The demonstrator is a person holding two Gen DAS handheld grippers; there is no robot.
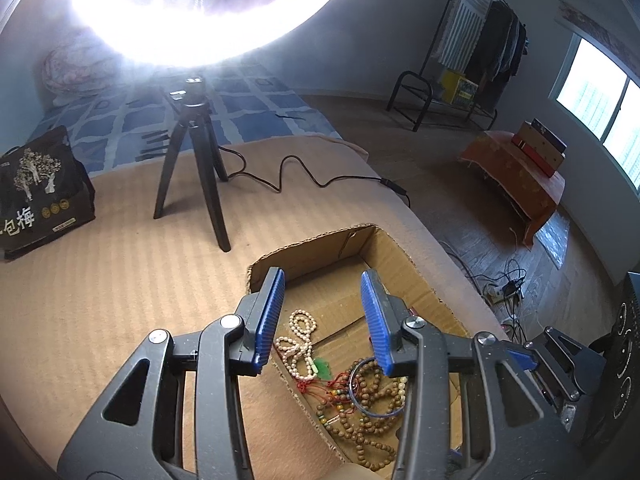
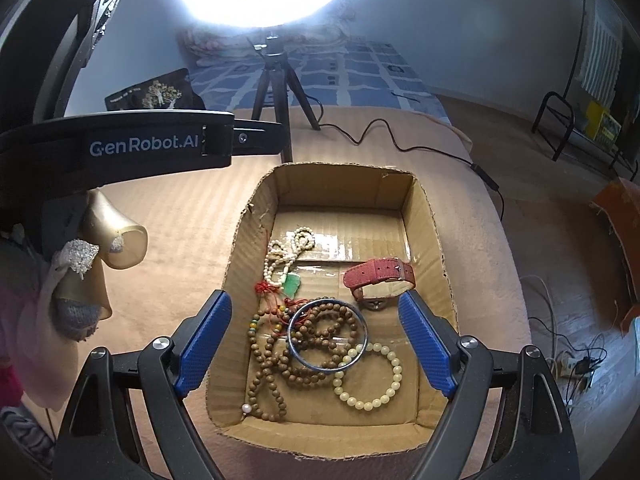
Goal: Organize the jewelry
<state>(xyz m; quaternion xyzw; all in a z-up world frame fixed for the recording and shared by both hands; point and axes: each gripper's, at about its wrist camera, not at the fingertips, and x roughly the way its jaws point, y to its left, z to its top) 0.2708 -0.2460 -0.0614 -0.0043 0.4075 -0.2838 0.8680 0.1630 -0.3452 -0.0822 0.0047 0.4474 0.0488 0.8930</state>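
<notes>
The right wrist view took in the whole cardboard box and everything in it: a red-strapped watch toward two o'clock, a pale bead bracelet at about five o'clock, a metal bangle lying on a heap of brown wooden beads in the middle, and a white bead necklace with a green pendant toward eleven o'clock. The left wrist view caught only the box's near left part, with the necklace, the pendant and the brown beads; the watch and the pale bracelet were hidden there.

Both grippers tilted steeply down over the box, which sat on a tan striped blanket. The left gripper stood partly open with nothing between its blue pads, the necklace lying below the gap. The right gripper was spread wide and also empty, its pads straddling the bangle and the brown beads; whether the tips touched anything in the box could not be told from that angle. At nine o'clock in the right view hung a gold, cone-shaped thing, perhaps a display stand, too close and distorted to name surely.

A ring light on a black tripod stood at twelve o'clock beyond the box.
</notes>
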